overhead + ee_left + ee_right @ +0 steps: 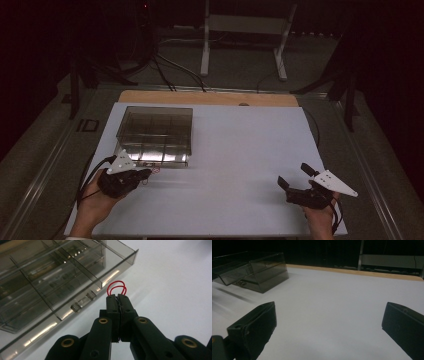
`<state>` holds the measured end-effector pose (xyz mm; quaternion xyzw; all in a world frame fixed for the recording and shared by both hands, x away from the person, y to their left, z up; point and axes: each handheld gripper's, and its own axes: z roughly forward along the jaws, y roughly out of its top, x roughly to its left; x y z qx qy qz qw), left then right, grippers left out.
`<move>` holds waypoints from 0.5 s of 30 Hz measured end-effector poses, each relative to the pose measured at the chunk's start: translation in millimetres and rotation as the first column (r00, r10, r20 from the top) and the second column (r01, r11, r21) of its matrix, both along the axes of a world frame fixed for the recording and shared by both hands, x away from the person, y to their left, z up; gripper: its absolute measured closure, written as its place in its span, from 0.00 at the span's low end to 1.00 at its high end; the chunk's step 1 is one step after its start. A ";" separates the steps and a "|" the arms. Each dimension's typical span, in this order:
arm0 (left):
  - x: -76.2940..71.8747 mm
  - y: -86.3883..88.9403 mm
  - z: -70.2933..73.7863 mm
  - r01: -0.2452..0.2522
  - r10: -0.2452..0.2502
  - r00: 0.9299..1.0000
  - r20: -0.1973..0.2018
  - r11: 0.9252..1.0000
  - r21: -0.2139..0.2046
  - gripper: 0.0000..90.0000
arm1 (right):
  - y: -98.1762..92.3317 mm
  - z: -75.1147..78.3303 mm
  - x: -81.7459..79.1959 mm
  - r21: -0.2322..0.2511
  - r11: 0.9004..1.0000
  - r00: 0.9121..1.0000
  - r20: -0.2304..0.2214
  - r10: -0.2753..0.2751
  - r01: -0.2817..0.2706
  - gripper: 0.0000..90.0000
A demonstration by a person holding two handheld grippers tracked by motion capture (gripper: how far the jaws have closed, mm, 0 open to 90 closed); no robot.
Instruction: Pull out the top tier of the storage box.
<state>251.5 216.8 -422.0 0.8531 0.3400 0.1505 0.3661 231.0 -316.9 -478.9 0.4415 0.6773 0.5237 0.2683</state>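
Note:
My left gripper (117, 297) is shut on thin red rubber bands (116, 288), whose loops stick out past the fingertips. It hovers just in front of the smoky clear plastic compartment box (50, 277). In the high view the left gripper (146, 173) sits at the near left, by the front edge of the box (155, 134), with the red bands (152, 172) at its tip. My right gripper (292, 175) rests at the near right of the white table sheet (240, 150), jaws wide apart with nothing between them. The right gripper view shows its black fingers (259, 322) spread over bare sheet.
The box has several dividers and two small latches (82, 302) on its front wall. A wooden table edge (210, 97) runs along the far side. Beyond it stand a white metal frame (245, 30) and floor cables (165, 70) in the dark.

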 end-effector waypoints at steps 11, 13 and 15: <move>4.1 5.5 9.0 -0.019 0.019 1.000 0.020 1.000 -0.002 1.00 | -0.3 0.1 0.0 0.000 1.000 1.000 -0.001 0.000 0.000 0.00; 5.1 6.3 9.9 -0.023 0.023 1.000 0.021 1.000 -0.001 1.00 | -0.2 0.0 0.0 0.001 1.000 1.000 0.000 0.000 0.000 0.00; 6.2 7.2 10.7 -0.027 0.027 0.999 0.022 1.000 -0.003 1.00 | -0.2 0.0 0.0 0.002 1.000 1.000 0.000 0.000 0.000 0.00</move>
